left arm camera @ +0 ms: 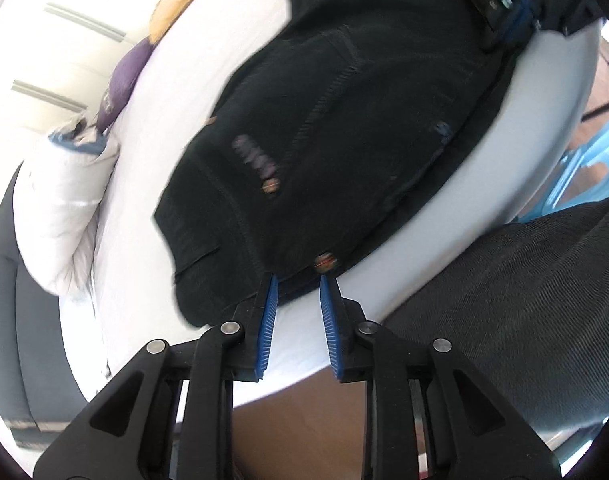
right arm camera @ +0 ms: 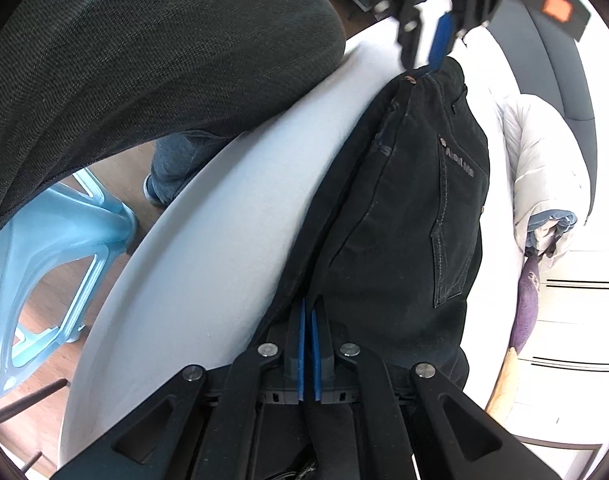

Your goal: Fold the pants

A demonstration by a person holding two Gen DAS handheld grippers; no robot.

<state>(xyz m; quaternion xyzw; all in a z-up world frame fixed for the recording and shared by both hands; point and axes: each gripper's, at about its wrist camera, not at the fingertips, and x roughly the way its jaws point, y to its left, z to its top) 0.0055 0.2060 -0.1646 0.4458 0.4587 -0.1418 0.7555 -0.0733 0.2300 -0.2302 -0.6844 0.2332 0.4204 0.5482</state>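
Black pants [left arm camera: 344,120] lie lengthwise on a white padded surface [left arm camera: 156,120], back pocket up. My left gripper [left arm camera: 298,280] stands open at the waistband edge beside a copper button [left arm camera: 325,262]; the white surface shows between its blue pads. In the right wrist view the same left gripper [right arm camera: 426,60] hovers at the far waist corner of the pants [right arm camera: 404,200]. My right gripper [right arm camera: 308,308] is shut on a raised fold of the dark fabric at the near end. It also shows as the right gripper [left arm camera: 508,12] at the top of the left wrist view.
A white puffy jacket [right arm camera: 544,168] and a purple cushion [right arm camera: 526,308] lie along the surface's far side, with a yellow cushion [left arm camera: 180,0] beyond. A blue plastic stool [right arm camera: 44,260] stands on the wooden floor. A person's dark grey garment [right arm camera: 144,60] overhangs the near edge.
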